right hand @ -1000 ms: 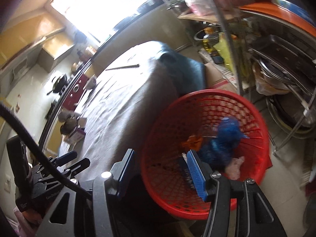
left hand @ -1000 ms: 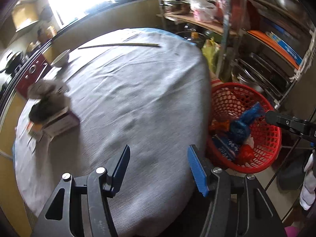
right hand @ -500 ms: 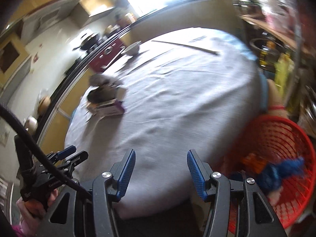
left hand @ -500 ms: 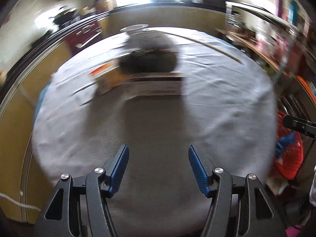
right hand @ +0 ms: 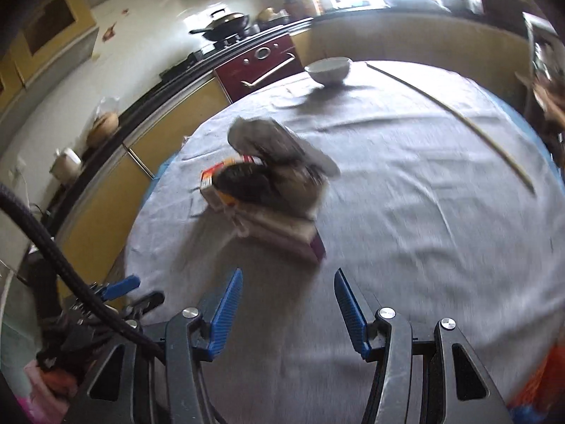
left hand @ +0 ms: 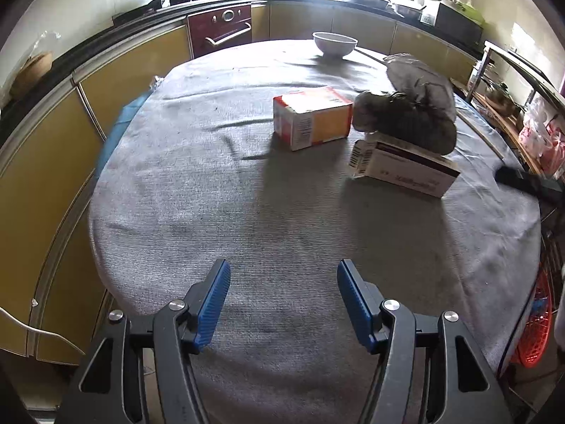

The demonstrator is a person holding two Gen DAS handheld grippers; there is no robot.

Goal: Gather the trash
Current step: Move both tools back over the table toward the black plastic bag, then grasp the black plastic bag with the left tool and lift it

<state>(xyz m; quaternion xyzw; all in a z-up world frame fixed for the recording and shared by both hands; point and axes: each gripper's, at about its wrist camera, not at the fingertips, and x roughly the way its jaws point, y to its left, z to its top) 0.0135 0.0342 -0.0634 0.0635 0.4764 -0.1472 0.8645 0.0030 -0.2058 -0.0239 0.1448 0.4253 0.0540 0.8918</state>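
On the round grey-clothed table (left hand: pixel 247 219) lie an orange and white carton (left hand: pixel 312 117) and a flat white and maroon box (left hand: pixel 406 166), with a crumpled grey-black bag (left hand: pixel 413 113) resting on the flat box. In the right wrist view the same dark bag (right hand: pixel 272 173) sits on the flat box (right hand: pixel 286 233), blurred, with the orange carton (right hand: pixel 215 180) behind it. My left gripper (left hand: pixel 282 304) is open over the near cloth, nothing between its blue pads. My right gripper (right hand: pixel 287 311) is open too, short of the pile. A red basket (left hand: pixel 536 328) shows at the right edge.
A white bowl (left hand: pixel 334 44) stands at the table's far side, and a long thin stick (right hand: pixel 455 116) lies across the right part. Yellow cabinets and a maroon oven (left hand: pixel 220 28) curve behind. Metal shelves (left hand: pixel 519 106) stand to the right. The other gripper's tip (left hand: pixel 526 182) pokes in.
Both views swung left from the red basket to the table. The boxes and bag, earlier far left, are now ahead of both grippers. Both stay open and empty.
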